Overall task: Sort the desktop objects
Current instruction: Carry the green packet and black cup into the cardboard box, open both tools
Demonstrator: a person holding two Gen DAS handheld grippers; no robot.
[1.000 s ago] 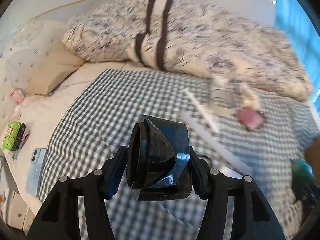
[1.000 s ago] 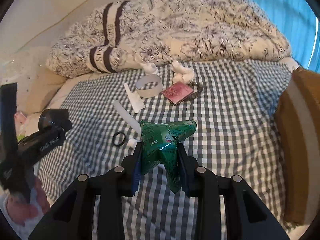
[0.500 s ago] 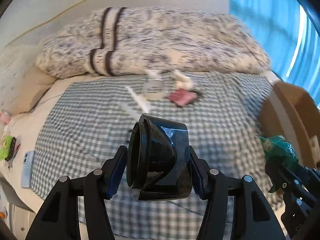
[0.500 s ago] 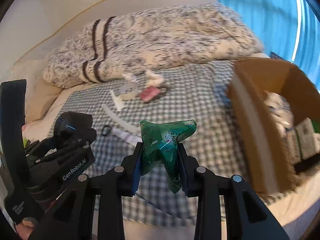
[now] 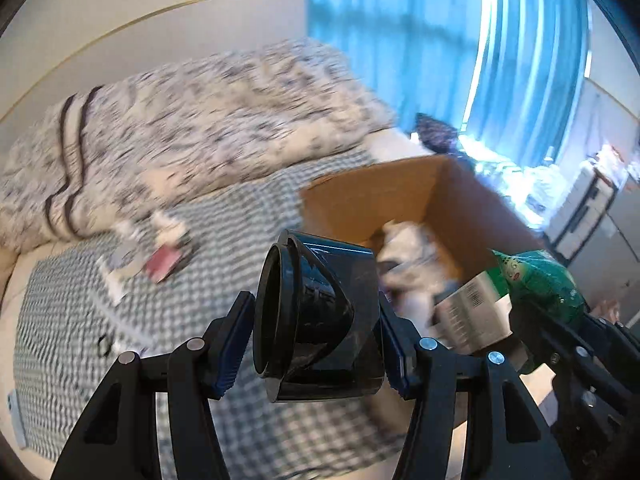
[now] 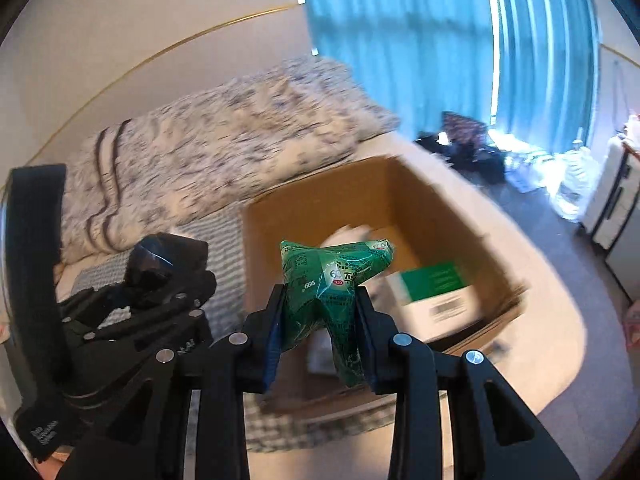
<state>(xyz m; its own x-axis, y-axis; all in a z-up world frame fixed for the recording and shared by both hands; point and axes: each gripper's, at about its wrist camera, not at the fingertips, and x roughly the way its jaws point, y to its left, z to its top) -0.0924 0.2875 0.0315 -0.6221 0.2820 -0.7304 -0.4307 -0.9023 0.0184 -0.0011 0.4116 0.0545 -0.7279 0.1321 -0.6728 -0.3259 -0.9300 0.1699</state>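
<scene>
Right wrist view: my right tool [image 6: 320,320] pinches a soft, light green packet [image 6: 332,280] at its waist. Left tool [image 5: 316,320] clamps a rigid black holder [image 5: 320,312] by its flat sides, near the cardboard box [image 5: 400,196].

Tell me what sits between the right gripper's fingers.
A crumpled green packet, pinched by the right gripper before the cardboard box; shown in the right wrist view.
</scene>
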